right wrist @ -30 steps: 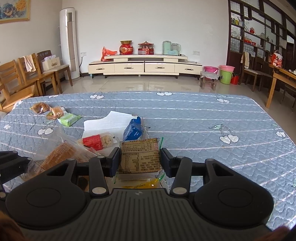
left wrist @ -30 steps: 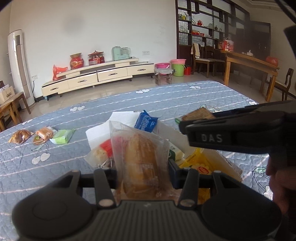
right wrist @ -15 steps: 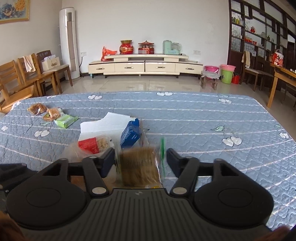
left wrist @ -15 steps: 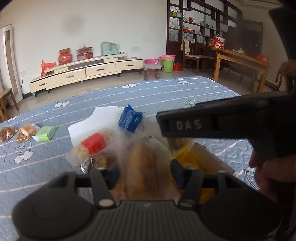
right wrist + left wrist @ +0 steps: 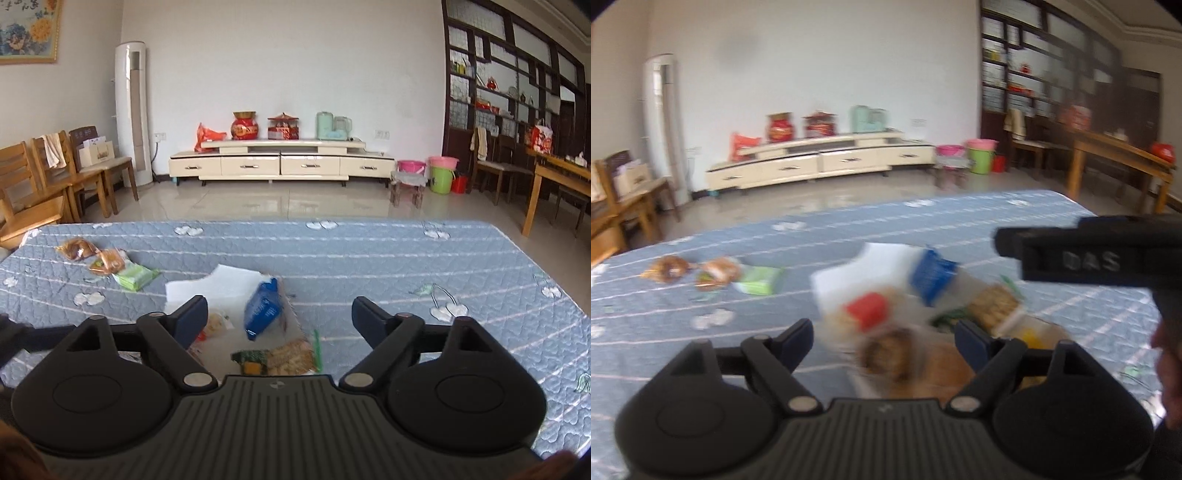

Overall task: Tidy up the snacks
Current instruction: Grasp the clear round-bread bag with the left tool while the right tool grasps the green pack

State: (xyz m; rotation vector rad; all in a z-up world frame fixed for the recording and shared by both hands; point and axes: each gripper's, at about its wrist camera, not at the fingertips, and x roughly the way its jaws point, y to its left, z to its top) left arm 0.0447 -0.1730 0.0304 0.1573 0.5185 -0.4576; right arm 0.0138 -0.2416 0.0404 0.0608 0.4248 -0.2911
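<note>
My left gripper (image 5: 884,341) has its jaws opening wide. A clear-wrapped bread packet (image 5: 897,356) lies blurred below the gap, and neither pad touches it. My right gripper (image 5: 280,317) is also opening, to full width, with nothing between its fingers. A brown cracker packet (image 5: 291,356) lies under it on the snack pile. A blue packet (image 5: 264,310) and a red-labelled packet (image 5: 866,312) lie there too, on a white sheet (image 5: 218,284). In the left wrist view the right gripper (image 5: 1004,245) juts in from the right, above the cracker packet (image 5: 993,306).
A green packet (image 5: 135,275) and two brown packets (image 5: 75,249) (image 5: 109,260) lie at the far left of the blue quilted surface (image 5: 369,258). Its far edge drops to a tiled floor. Wooden chairs (image 5: 55,177) stand left, and a wooden table (image 5: 554,177) stands right.
Both grippers have opened and let go. The bread packet dropped out of the left jaws, and the cracker packet fell from the right jaws onto the pile. The left view lifted slightly.
</note>
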